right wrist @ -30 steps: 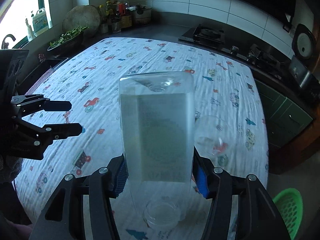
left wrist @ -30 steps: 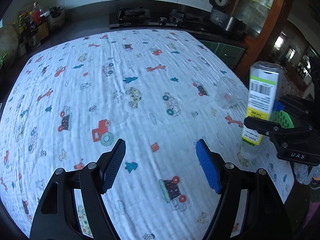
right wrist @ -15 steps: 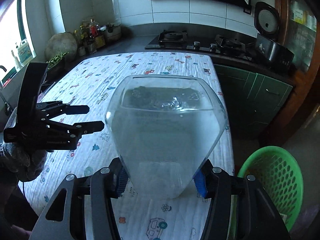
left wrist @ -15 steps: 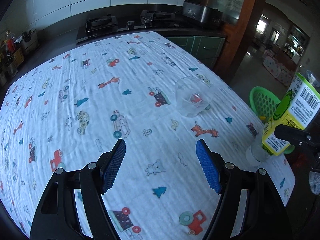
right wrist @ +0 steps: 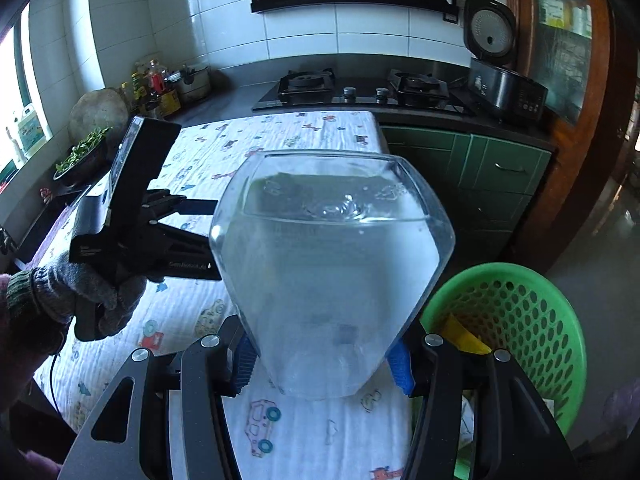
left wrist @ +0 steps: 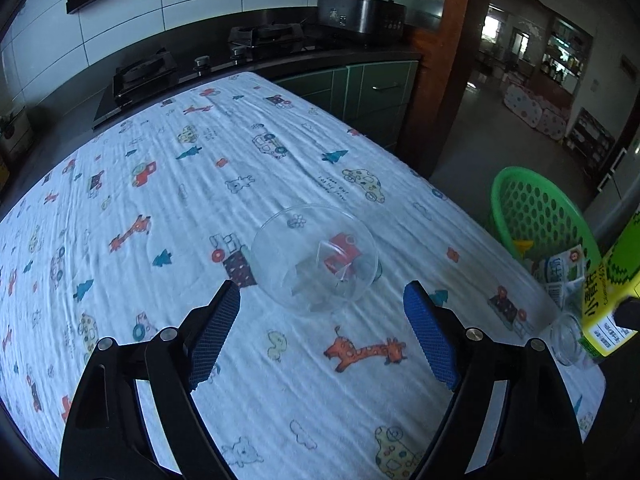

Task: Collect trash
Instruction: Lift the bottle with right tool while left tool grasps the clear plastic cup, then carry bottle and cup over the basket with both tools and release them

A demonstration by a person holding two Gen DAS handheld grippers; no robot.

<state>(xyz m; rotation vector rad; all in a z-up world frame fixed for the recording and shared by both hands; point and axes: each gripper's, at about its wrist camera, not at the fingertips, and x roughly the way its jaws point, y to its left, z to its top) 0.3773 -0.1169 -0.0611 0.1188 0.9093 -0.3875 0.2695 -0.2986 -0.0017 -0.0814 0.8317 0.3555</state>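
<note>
Our right gripper [right wrist: 322,364] squeezes the plastic bottle [right wrist: 332,272] right by the green basket [right wrist: 516,316] – our left gripper [left wrist: 322,336] w/ jaws opening, empty, nears the clear cup [left wrist: 316,258].

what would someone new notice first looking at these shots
The clear plastic bottle with a yellow-green label fills the right wrist view, clamped bottom-out in the right tongs near the table's right edge, beside the green perforated plastic basket on the floor. In the left wrist view a clear plastic cup lies on its side on the white cartoon-print tablecloth, just ahead of the left tongs, whose jaws are opening with nothing between them.
</note>
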